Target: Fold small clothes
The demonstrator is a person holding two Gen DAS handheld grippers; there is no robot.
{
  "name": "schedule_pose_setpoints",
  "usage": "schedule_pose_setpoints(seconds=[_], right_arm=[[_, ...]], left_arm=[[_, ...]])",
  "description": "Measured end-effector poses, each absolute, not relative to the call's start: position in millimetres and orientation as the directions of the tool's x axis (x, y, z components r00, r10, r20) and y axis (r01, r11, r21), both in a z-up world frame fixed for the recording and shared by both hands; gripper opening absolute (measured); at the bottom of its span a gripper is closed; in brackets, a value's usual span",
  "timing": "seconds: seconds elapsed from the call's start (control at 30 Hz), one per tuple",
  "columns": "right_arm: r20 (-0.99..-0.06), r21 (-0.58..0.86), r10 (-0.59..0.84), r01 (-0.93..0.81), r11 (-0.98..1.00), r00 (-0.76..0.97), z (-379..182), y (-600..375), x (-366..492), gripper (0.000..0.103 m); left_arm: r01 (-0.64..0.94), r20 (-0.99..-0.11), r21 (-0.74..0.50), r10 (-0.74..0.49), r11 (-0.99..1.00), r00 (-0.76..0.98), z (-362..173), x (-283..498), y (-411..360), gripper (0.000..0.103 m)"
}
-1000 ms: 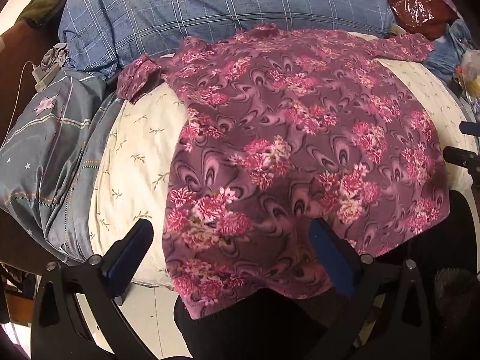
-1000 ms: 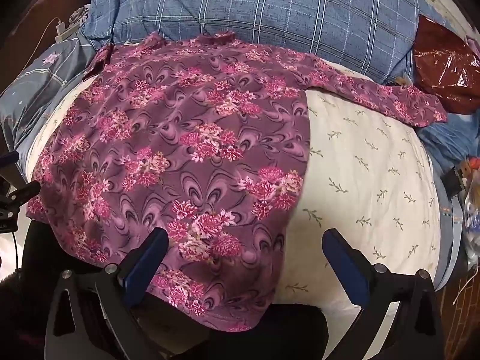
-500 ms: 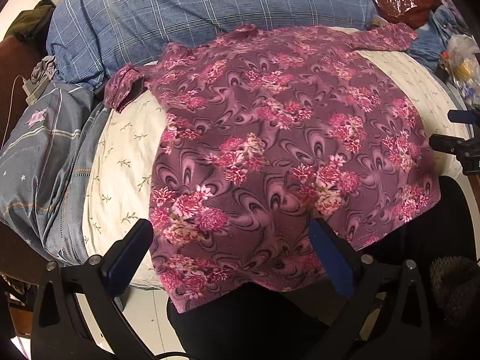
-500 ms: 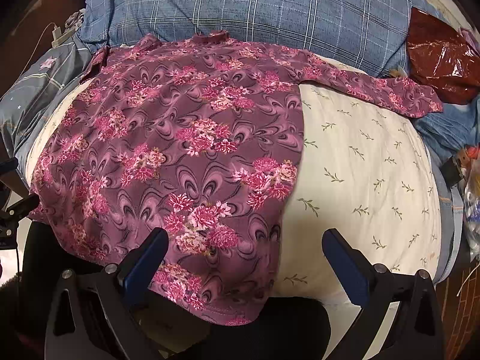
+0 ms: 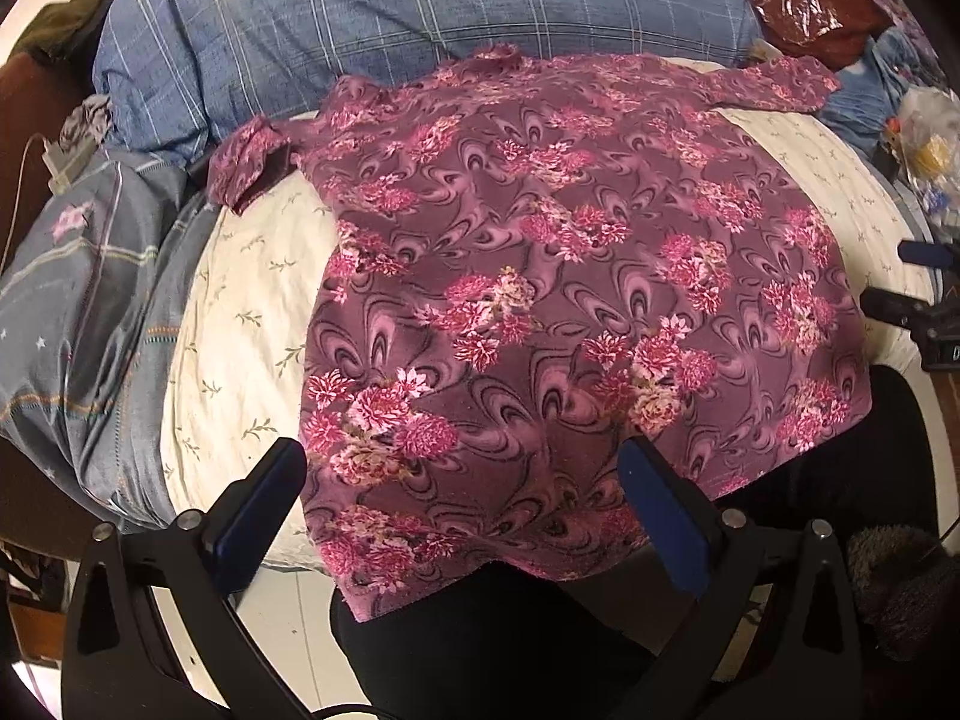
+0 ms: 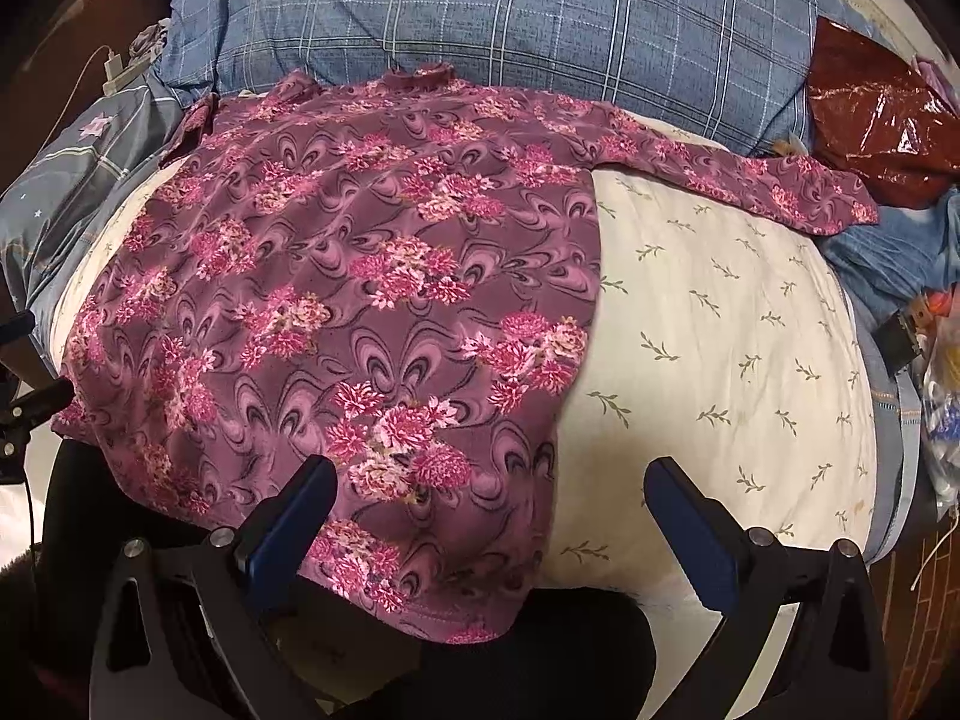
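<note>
Left wrist view: the left tool (image 5: 462, 492) hangs over the near hem of the shirt (image 5: 540, 300), its fingers wide apart and holding nothing. The shirt lies spread flat on the cream sheet (image 5: 240, 330) of the bed, collar toward the blue pillow (image 5: 420, 12), hem draped over the near edge onto dark trousers (image 5: 510, 648). The left sleeve (image 5: 252, 162) is bunched at the shoulder, partly turned over on itself. At the right edge of the picture the right tool (image 5: 918, 294) shows only in part.

Right wrist view: the right tool (image 6: 489, 519) is also spread apart and empty, one finger over the hem, the other over bare sheet (image 6: 720, 330). The shirt (image 6: 330, 300) covers the left half of the bed. Its right sleeve (image 6: 750, 180) stretches straight out toward a red bag (image 6: 882, 126). The pillow (image 6: 510, 12) lies just behind the collar.

No fold shows yet. I judge the task barely begun: the shirt is laid out and smoothed, but both sleeves, the sides and the final doubling over all remain.
</note>
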State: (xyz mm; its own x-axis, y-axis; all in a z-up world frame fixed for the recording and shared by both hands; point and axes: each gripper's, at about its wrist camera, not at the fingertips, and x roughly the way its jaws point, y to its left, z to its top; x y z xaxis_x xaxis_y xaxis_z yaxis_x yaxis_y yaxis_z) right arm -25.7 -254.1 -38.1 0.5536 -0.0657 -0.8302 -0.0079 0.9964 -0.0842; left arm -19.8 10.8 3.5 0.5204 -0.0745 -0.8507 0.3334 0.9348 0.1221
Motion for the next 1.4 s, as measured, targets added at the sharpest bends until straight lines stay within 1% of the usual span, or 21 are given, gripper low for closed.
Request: schedule_pose_setpoints(seconds=[0.27,1.0,1.27,1.4], right_arm=[[-0.824,-0.087,-0.076,0.007,0.996,0.561,-36.8,-256.8,-26.4,0.103],[-0.826,-0.064,-0.059,0.010,0.998,0.560,-43.8,-259.4,-21.2,0.103],[-0.833,-0.039,-0.042,0.018,0.999,0.552,-48.0,-264.2,-17.7,0.103],[-0.831,-0.017,-0.035,0.038,0.999,0.555,-48.4,-274.0,-16.5,0.103]], left_arm=[[0.342,-0.849,0.096,-0.102,0.935,0.518,6.4,-15.2,7.2,0.103],[0.368,-0.860,0.074,-0.128,0.927,0.494,2.2,-9.1,-3.5,0.103],[0.348,-0.870,0.047,-0.133,0.936,0.475,-1.4,-2.6,0.4,0.103],[0.313,-0.862,0.058,-0.111,0.948,0.495,3.6,4.2,13.1,0.103]])
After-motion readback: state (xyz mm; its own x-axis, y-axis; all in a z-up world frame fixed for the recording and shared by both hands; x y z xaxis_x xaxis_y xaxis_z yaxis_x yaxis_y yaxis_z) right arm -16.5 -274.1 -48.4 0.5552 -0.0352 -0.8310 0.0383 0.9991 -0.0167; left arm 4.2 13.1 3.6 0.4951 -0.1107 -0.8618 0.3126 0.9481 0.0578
